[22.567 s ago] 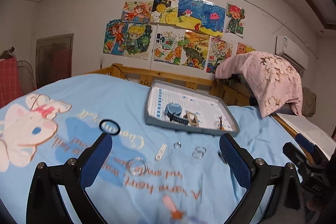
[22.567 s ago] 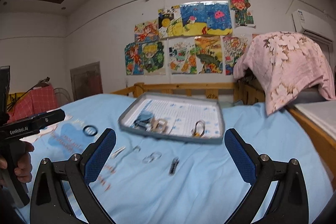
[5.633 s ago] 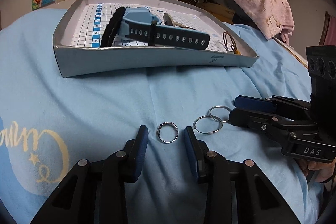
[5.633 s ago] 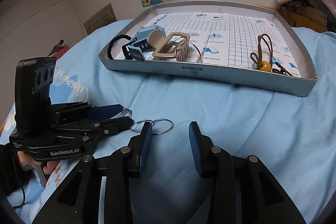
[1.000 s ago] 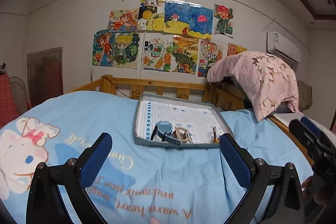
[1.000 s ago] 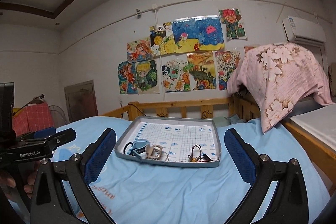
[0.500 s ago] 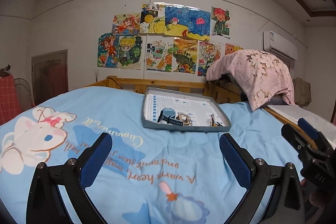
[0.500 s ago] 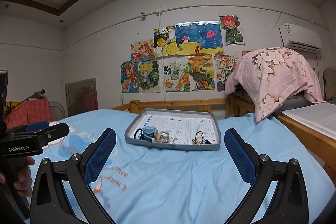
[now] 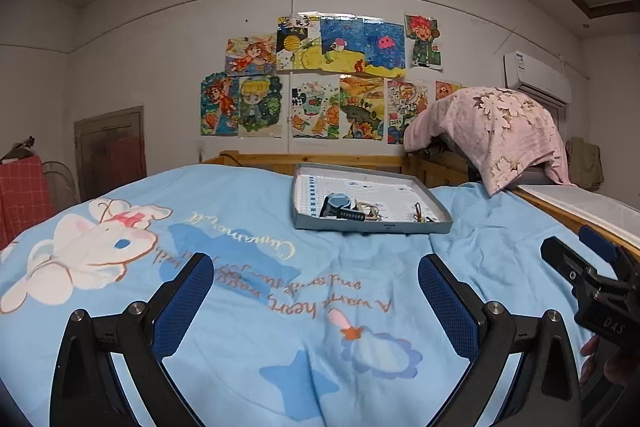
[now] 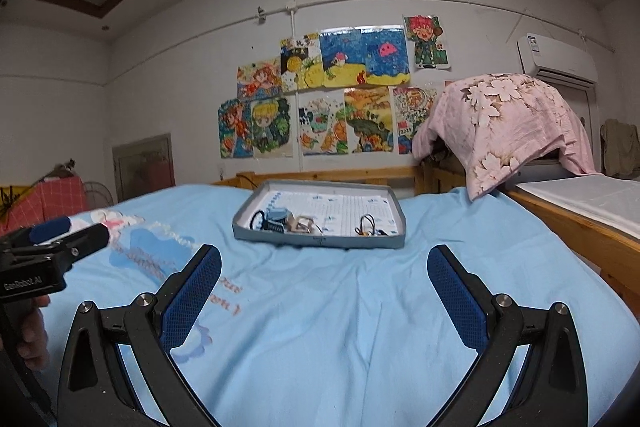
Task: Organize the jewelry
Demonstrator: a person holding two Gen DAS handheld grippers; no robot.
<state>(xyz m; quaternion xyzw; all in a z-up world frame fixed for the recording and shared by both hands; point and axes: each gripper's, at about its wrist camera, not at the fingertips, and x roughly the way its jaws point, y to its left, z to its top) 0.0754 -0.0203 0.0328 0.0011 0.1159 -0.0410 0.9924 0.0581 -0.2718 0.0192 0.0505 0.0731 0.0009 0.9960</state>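
Observation:
A grey tray [image 9: 372,227] sits on the blue bedspread near the far edge of the bed; it also shows in the right wrist view [image 10: 320,241]. Inside lie a blue watch [image 9: 340,205], a beige clip [image 10: 300,225], a brown hair tie with a yellow bead [image 9: 418,213] and other small pieces. My left gripper [image 9: 316,291] is open and empty, well short of the tray. My right gripper [image 10: 324,287] is open and empty, also back from the tray. Each gripper shows at the edge of the other's view.
The blue bedspread [image 9: 240,267] has a rabbit print [image 9: 92,251] at the left. A wooden rail [image 10: 320,175] runs behind the tray. A pink floral cloth [image 10: 504,123] drapes over something at the right. A second bed's wooden edge [image 10: 580,227] lies at the right.
Both grippers have pulled back and risen slightly; the tray looks farther away. Compared with several seconds ago, the rings and other loose pieces no longer lie on the bedspread, and both grippers have opened wide.

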